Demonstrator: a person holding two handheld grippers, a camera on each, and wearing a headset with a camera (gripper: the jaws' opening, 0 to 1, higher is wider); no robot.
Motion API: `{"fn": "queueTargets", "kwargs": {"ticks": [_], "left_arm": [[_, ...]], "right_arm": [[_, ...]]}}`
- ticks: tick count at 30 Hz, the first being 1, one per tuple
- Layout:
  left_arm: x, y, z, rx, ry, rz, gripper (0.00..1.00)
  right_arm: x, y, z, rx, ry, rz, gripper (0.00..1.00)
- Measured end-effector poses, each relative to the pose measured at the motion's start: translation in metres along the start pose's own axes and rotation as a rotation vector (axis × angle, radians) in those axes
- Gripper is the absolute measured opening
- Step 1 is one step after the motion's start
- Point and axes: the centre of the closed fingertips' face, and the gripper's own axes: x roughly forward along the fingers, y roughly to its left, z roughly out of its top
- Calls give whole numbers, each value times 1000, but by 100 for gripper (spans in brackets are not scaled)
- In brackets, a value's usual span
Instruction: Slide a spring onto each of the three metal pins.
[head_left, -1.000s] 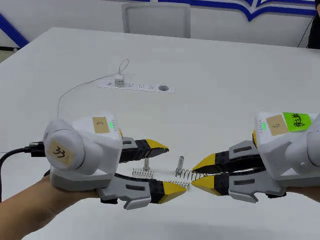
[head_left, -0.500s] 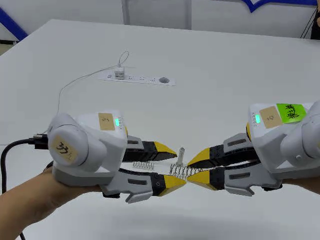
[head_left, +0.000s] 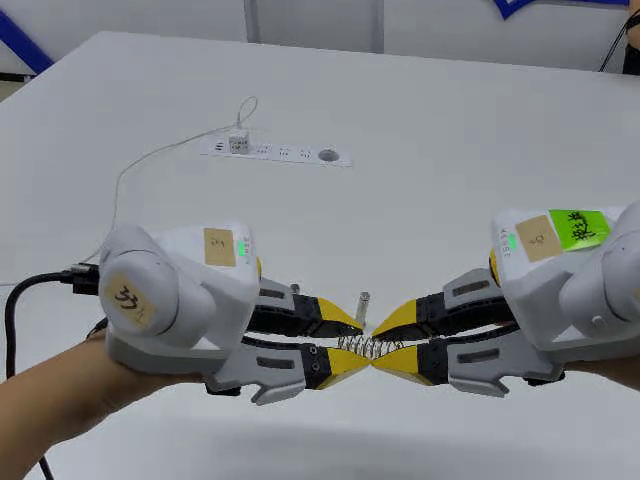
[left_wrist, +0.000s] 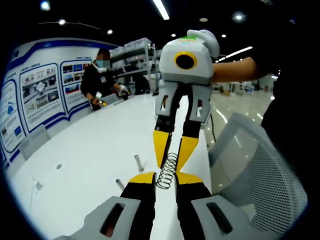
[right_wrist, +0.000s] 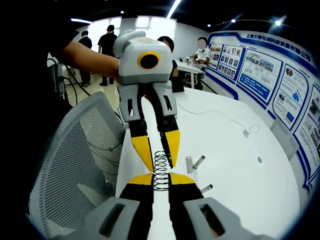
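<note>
Spring (head_left: 370, 346) held level over a white table (head_left: 450, 150) between two handheld grippers facing nose to nose: a thin coil of bright wire, open-wound, spanning tip to tip. The yellow-tipped jaws of the left gripper (head_left: 358, 344) are closed on one end, while the right gripper (head_left: 382, 345) clamps the other. Behind the coil a short metal pin (head_left: 362, 300) stands upright on the table. The right gripper view shows a second spring (right_wrist: 190, 164) lying just beside one upright pin (right_wrist: 198, 161), with another pin (right_wrist: 206, 188) near it
</note>
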Motion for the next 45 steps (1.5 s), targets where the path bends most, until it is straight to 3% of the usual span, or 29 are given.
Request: {"fn": "queueTargets", "kwargs": {"ticks": [3,10,11,12,20,29,33,38,42,45], "left_arm": [[1,0,-3,-18,23,-7,14],[0,1,-4,32,38,-2,11],[0,-1,-9,31,70,-8,10],[1,0,-5,46,55,1,10],[2,-2,-4,97,60,-12,10],[3,-3,-4,121,64,-18,10],[3,-2,-4,126,67,-14,10],[-1,-4,1,132,43,-24,10],[-2,-5,-1,138,49,-30,10],[-2,-6,0,141,44,-29,10]], "right_arm": [[1,2,0,9,-5,3,11],[2,-1,2,9,-16,-13,11],[1,-3,1,5,-11,-23,12],[1,-3,1,6,-14,-22,12],[-1,-3,-2,9,-11,-24,12],[-3,-2,-3,18,-23,-20,14],[-2,-2,-10,16,0,-18,16],[-1,-1,-15,43,-3,-13,14],[-4,0,-6,96,-55,-1,11],[-6,0,-5,104,-67,2,11]]}}
